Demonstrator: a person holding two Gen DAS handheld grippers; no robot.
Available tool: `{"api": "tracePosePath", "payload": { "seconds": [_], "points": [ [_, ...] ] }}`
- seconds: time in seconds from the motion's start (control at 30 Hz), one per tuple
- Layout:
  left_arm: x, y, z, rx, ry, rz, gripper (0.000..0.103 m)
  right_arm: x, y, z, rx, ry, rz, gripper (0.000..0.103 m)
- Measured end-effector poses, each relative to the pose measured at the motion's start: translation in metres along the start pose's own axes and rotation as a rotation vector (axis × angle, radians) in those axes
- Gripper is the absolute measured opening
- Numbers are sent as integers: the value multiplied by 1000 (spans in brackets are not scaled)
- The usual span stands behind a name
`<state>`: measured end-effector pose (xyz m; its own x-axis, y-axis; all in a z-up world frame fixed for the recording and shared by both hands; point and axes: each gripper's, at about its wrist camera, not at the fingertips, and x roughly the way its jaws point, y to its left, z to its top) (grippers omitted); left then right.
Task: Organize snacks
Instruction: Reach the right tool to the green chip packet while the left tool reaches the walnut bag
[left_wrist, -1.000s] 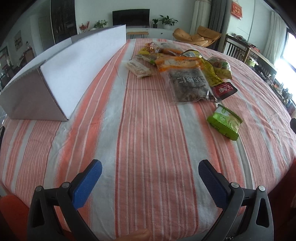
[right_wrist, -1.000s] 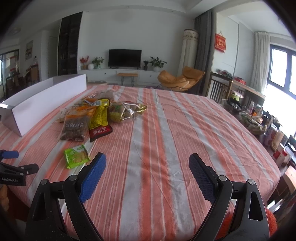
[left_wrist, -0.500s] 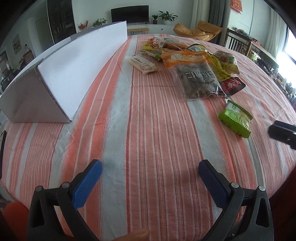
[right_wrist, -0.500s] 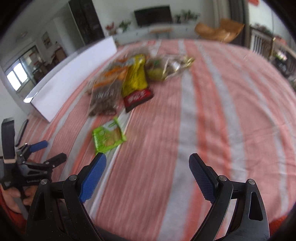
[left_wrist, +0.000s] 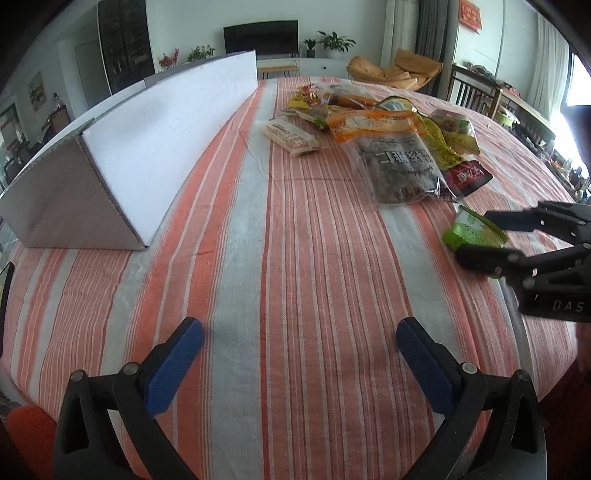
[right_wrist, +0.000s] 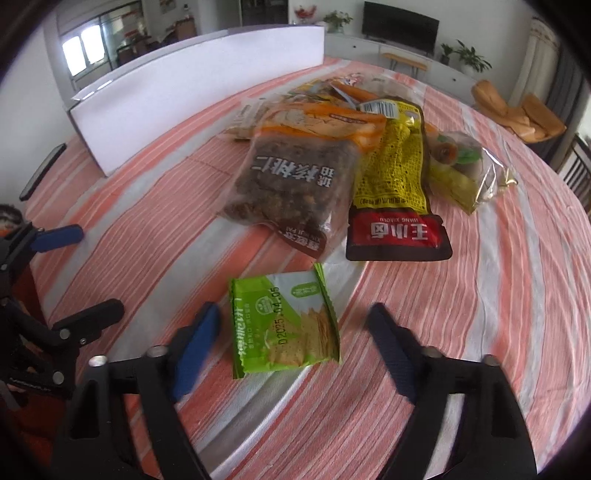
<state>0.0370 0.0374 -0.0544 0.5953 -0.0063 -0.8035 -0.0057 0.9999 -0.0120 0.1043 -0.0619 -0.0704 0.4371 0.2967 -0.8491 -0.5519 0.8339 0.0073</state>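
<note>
A small green snack packet (right_wrist: 284, 325) lies flat on the striped tablecloth (left_wrist: 295, 258), apart from the pile. My right gripper (right_wrist: 293, 314) straddles it with the jaws closing. Both blue pads still stand clear of the packet's edges. In the left wrist view the same packet (left_wrist: 472, 232) shows between the right gripper's (left_wrist: 476, 236) black fingers. My left gripper (left_wrist: 299, 328) is open over bare cloth near the table's front edge, holding nothing. A long white cardboard box (left_wrist: 166, 122) stands along the left side.
Farther back lies a pile of snacks: a clear bag of dark nuts (right_wrist: 291, 184), a yellow and red pouch (right_wrist: 395, 192), a clear bag of sweets (right_wrist: 465, 166) and a white bar (left_wrist: 291, 136). The round table's edge curves close below both grippers.
My right gripper swung left and down from the table's right side to the green packet, and its jaws have narrowed. The left gripper has stayed in place, open.
</note>
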Motion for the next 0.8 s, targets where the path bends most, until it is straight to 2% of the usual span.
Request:
{"api": "tracePosePath", "payload": {
  "seconds": [0.03,0.23,0.33,0.43,0.47,0.57,0.67,0.73,0.8],
  "points": [
    [0,0,0,-1,-4,0,103,-2,0,-1,-3,-8,1,55],
    [0,0,0,-2,-24,2,103,-7,-14,-10,54,-39,-54,56],
    [1,-1,0,-10,-26,7,103,-17,-33,-26,135,-75,-102,55],
    [1,-3,3,-12,13,3,103,-23,-53,-33,219,-95,-125,56],
    [2,-3,6,-14,32,-9,103,-24,-58,-33,228,-91,-133,56],
    [1,-6,23,-56,38,-119,103,-24,-69,-31,261,-100,-129,56],
    [4,-20,53,-55,42,-198,103,-21,-75,-26,293,-115,-123,57],
    [11,-33,73,-36,46,-224,103,-21,-79,-25,306,-119,-120,57],
    [26,-48,96,-18,60,-212,103,-22,-78,-27,307,-121,-118,57]
  ]
}}
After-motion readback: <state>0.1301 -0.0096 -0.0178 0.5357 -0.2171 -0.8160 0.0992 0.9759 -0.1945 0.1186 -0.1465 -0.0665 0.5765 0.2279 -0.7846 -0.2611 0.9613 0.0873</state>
